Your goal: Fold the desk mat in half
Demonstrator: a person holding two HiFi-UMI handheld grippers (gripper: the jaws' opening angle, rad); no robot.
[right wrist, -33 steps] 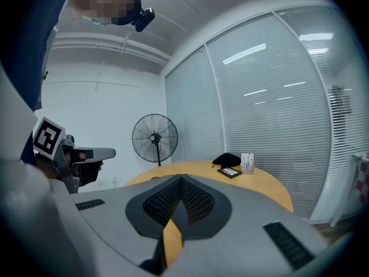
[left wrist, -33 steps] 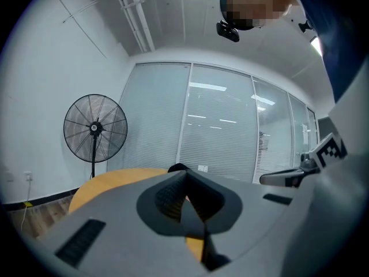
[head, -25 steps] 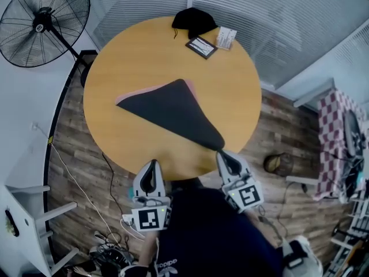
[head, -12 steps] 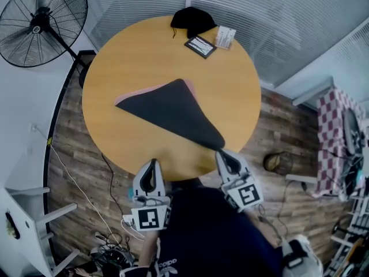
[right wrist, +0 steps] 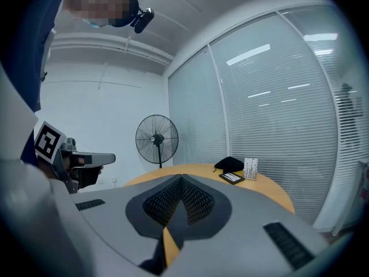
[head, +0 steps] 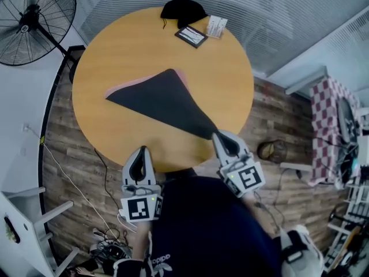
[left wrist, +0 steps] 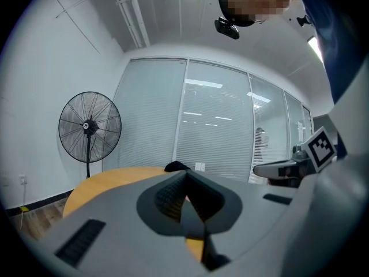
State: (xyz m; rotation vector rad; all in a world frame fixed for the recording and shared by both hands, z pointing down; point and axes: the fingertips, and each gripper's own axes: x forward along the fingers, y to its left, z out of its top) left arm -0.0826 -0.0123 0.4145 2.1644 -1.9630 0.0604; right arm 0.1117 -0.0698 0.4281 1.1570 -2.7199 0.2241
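**A:** On the round yellow wooden table (head: 115,56), where is the dark grey desk mat (head: 164,100) with the pink underside lying?

**B:** It's lying mid-table, partly doubled over. A pink strip is showing along its far side, and one corner is stretching out to the table's near edge.

**A:** Grippers?

**B:** The right gripper (head: 218,135) is sitting at that near edge, jaws pressed together and pinching the mat's corner. The left gripper (head: 141,151) is also sitting at the near edge, apart from the mat, its jaws closed on nothing.

**A:** Anything else?

**B:** A black cloth lump (head: 183,8), a dark flat rectangular device (head: 191,36) and a white card (head: 217,26) are sitting at the table's far edge. A black pedestal fan (head: 31,19) is standing beyond the table.
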